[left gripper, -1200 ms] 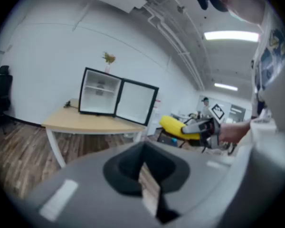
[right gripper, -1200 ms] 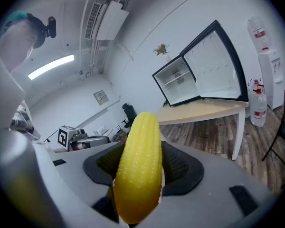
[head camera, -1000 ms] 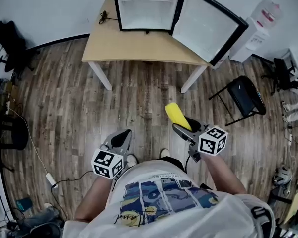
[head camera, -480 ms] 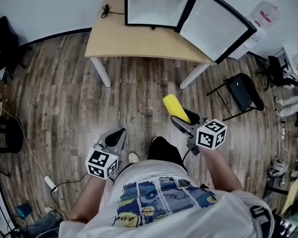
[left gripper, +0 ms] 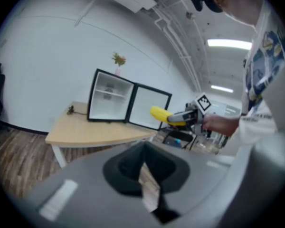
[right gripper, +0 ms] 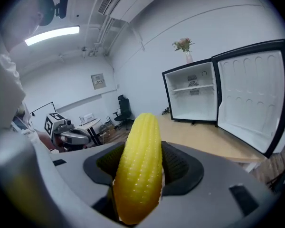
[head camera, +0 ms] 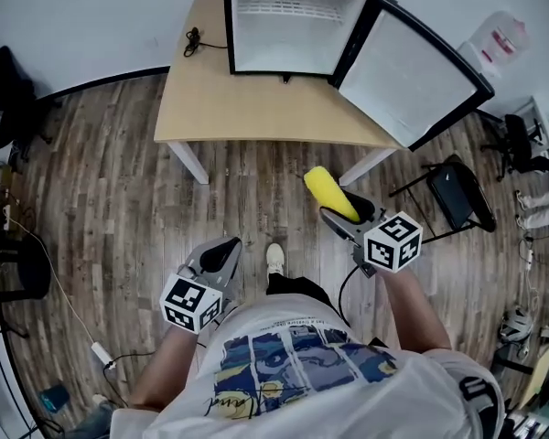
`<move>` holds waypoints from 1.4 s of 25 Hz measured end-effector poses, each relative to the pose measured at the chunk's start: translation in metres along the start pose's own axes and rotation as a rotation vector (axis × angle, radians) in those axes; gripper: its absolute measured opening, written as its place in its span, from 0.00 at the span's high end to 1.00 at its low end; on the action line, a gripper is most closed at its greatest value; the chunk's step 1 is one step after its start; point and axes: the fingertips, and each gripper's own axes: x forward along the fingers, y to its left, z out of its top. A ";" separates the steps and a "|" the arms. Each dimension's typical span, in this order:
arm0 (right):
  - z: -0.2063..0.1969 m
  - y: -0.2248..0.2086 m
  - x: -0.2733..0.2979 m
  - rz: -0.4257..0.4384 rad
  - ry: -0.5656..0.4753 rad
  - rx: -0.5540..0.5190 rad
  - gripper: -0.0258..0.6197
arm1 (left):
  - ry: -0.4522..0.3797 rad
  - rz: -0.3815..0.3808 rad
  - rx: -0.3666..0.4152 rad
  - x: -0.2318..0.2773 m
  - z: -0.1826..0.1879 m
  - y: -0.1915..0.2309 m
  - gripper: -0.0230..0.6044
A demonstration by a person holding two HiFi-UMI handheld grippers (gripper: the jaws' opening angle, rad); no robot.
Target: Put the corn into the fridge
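Observation:
My right gripper (head camera: 348, 213) is shut on a yellow corn cob (head camera: 330, 193), held above the wood floor just short of the table's front edge. In the right gripper view the corn (right gripper: 138, 165) stands upright between the jaws of the right gripper (right gripper: 137, 172). The small black fridge (head camera: 288, 21) sits on the far side of the table (head camera: 256, 108), its door (head camera: 412, 67) swung wide to the right and its white inside bare. My left gripper (head camera: 221, 256) hangs lower left with its jaws together and nothing in them. The left gripper view shows the left gripper (left gripper: 145, 172) and the fridge (left gripper: 109, 96).
A black folding chair (head camera: 453, 190) stands right of the table. A cable and plug (head camera: 194, 37) lie on the table's far left corner. The person's shoe (head camera: 274, 257) is on the floor between the grippers. Chairs and clutter line the room's left and right edges.
The person has stepped toward the table; the fridge and table look nearer and more centred. The right gripper with the corn has come closer to the table's front edge.

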 end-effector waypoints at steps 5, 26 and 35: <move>0.046 -0.049 0.029 0.025 -0.001 -0.061 0.58 | -0.017 0.016 0.023 0.049 0.049 0.030 0.95; 0.177 -0.125 0.173 -0.146 -0.020 -0.059 0.58 | -0.029 -0.171 0.074 0.065 0.122 0.192 0.95; 0.227 -0.170 0.224 -0.179 0.001 -0.127 0.58 | -0.032 -0.156 0.079 0.074 0.135 0.247 0.95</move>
